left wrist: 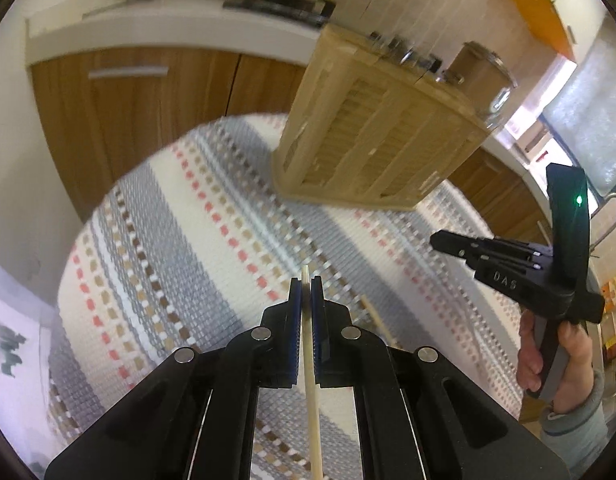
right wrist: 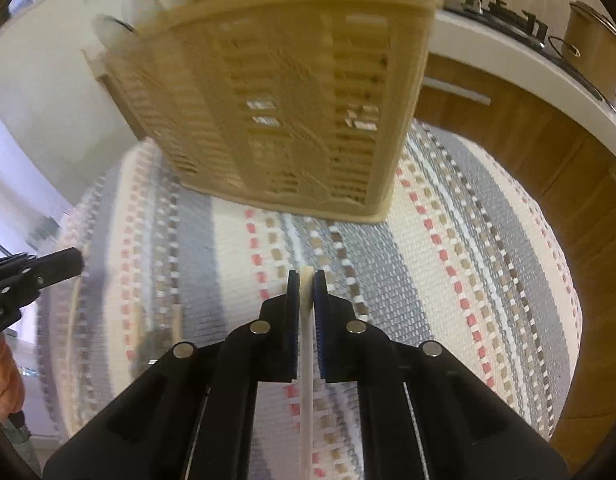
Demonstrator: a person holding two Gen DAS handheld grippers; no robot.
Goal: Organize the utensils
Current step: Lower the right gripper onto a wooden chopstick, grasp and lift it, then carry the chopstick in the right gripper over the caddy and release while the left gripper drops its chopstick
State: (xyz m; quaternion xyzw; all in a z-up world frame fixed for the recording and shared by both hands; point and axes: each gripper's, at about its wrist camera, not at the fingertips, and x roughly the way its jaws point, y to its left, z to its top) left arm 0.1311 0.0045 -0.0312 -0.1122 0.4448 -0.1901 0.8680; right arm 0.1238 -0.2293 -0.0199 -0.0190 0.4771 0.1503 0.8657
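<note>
My left gripper (left wrist: 306, 284) is shut on a thin wooden chopstick (left wrist: 312, 400) that runs back between its pads, above the striped mat (left wrist: 196, 216). My right gripper (right wrist: 306, 278) is shut on a flat white utensil handle (right wrist: 306, 392). A beige slatted utensil holder (left wrist: 371, 136) stands on the mat ahead of both grippers, with metal utensil ends showing at its top; it also shows in the right wrist view (right wrist: 284, 112). The right gripper (left wrist: 439, 242) appears in the left wrist view, to the right of the holder. The left gripper (right wrist: 74, 262) shows at the left edge of the right wrist view.
A second wooden stick (left wrist: 377, 320) lies on the mat right of my left gripper. Blurred utensils (right wrist: 164, 328) lie on the mat at left. Wooden cabinets (left wrist: 140, 112) and a white counter with a stove (left wrist: 284, 0) stand behind. A glass jar (left wrist: 487, 76) stands behind the holder.
</note>
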